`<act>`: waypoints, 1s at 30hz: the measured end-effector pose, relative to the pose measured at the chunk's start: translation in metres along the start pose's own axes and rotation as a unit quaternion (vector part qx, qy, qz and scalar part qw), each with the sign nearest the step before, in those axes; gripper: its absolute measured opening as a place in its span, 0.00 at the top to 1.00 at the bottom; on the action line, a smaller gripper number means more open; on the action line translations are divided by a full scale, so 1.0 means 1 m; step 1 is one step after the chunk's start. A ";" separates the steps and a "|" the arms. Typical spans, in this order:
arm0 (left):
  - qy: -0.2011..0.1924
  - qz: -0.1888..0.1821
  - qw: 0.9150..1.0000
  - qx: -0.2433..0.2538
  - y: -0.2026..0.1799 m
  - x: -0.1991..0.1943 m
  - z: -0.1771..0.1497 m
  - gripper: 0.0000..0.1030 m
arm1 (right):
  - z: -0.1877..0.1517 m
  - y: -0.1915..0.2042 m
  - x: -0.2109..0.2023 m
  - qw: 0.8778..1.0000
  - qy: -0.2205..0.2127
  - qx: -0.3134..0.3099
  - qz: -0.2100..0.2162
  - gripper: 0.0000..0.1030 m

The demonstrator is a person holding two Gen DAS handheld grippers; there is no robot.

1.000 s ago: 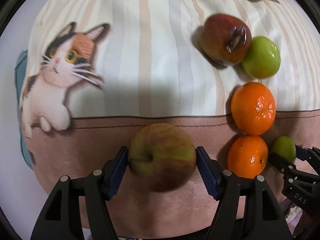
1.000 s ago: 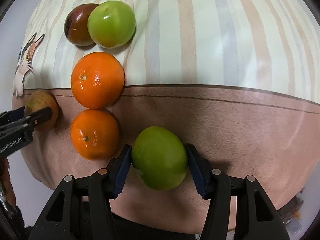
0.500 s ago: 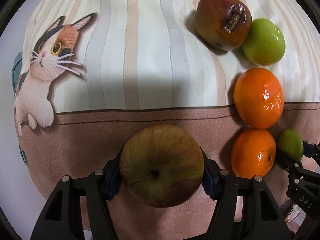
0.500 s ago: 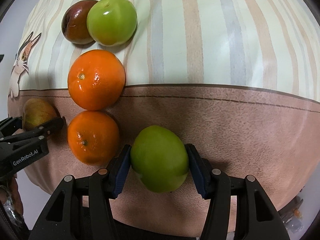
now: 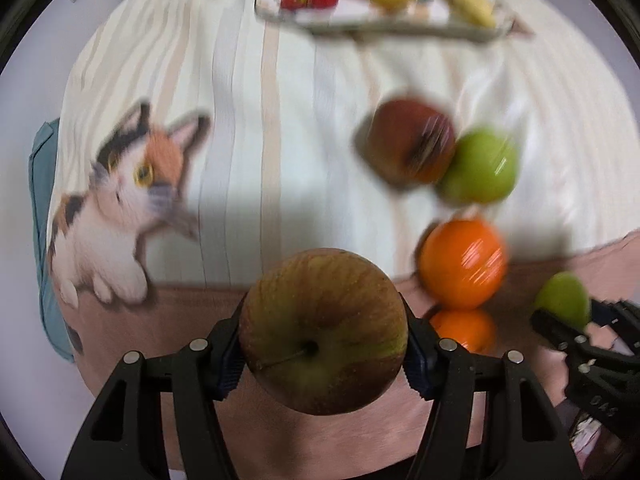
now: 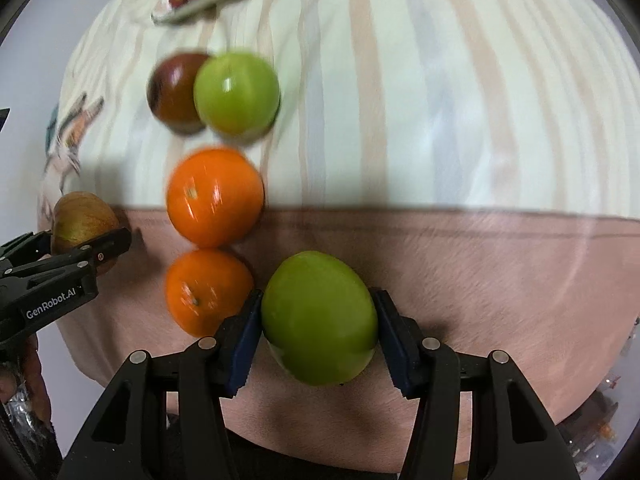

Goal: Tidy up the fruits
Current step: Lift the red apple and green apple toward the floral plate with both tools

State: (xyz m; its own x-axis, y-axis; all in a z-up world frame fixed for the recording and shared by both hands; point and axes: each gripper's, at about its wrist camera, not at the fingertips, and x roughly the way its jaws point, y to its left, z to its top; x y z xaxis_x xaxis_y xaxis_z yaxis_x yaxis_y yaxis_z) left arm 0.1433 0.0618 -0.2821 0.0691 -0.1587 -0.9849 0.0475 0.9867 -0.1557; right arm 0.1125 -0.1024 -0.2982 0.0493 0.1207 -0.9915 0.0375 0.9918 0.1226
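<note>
Both tongs gripping fruit, tray lying ahead across the cloth.
L tongs (image 5: 323,354) clamping red-green apple (image 5: 323,332) w/ stem facing cam; R tongs (image 6: 318,330) clamping green fruit (image 6: 319,318), both lifted clear of the counter (image 6: 480,264). Banana tray (image 5: 384,26) sitting straight ahead at far edge, nearer L side; two oranges (image 6: 214,196) lying btw the tongs.

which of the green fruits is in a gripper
The green fruit clamped in the right gripper; the other green fruit lies on the cloth beside the dark red fruit.
</note>
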 end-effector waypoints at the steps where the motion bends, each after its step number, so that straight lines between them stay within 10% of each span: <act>1: -0.008 -0.007 1.000 0.001 -0.002 -0.009 0.007 0.40 | 0.005 -0.002 -0.008 1.000 -0.007 0.002 0.004 0.44; 15: -0.096 -0.080 0.992 0.024 -0.024 -0.099 0.219 0.40 | 0.172 -0.027 -0.123 0.986 -0.161 0.029 0.040 0.44; 30: 0.034 -0.077 0.996 -0.003 -0.026 0.021 0.329 0.40 | 0.339 -0.050 -0.051 0.993 -0.116 0.030 0.010 0.44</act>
State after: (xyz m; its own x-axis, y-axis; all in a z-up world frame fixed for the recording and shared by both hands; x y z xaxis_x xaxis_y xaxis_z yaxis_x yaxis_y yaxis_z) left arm 0.4710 0.0205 -0.2741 -0.0055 -0.3050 -0.9523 0.0473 0.9512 -0.3050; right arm 0.4461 -0.1731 -0.2388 0.2786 0.1204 -0.9528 0.0933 0.9840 0.1516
